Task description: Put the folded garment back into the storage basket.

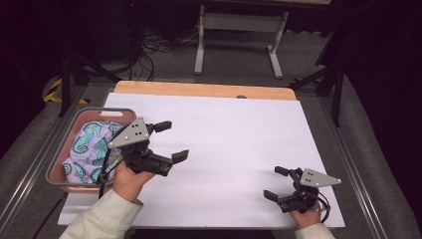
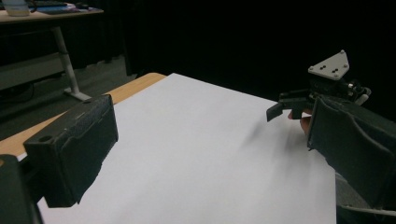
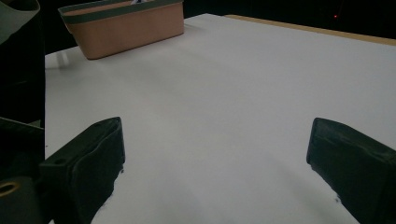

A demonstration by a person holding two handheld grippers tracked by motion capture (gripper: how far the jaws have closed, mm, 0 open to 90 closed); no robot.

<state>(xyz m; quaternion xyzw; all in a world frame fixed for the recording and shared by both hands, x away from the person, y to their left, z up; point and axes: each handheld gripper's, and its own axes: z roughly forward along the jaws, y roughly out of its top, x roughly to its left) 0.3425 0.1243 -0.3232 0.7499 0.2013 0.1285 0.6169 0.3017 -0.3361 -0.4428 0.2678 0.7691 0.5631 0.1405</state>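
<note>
— Looking at the table, where does the work stand?

— Hardly begun, I'd say. The patterned cloth (image 1: pixel 92 149) lies bunched in the basket (image 1: pixel 102 112) at the table's left edge, and nothing has hold of it.

— And the grippers?

— The left gripper (image 1: pixel 172 141) hangs just beside the basket, above the white sheet (image 1: pixel 234 134), its jaws spread wide with nothing between them. The right gripper (image 1: pixel 275 182) sits low near the front right corner, well apart from the basket, also wide open and empty; its own view shows bare sheet between its jaws.

— So what is left?

— As I judge it, everything: reaching into the basket, taking the cloth, and bringing it out onto the sheet, which lies bare for it. The left gripper is nearest to start.
</note>
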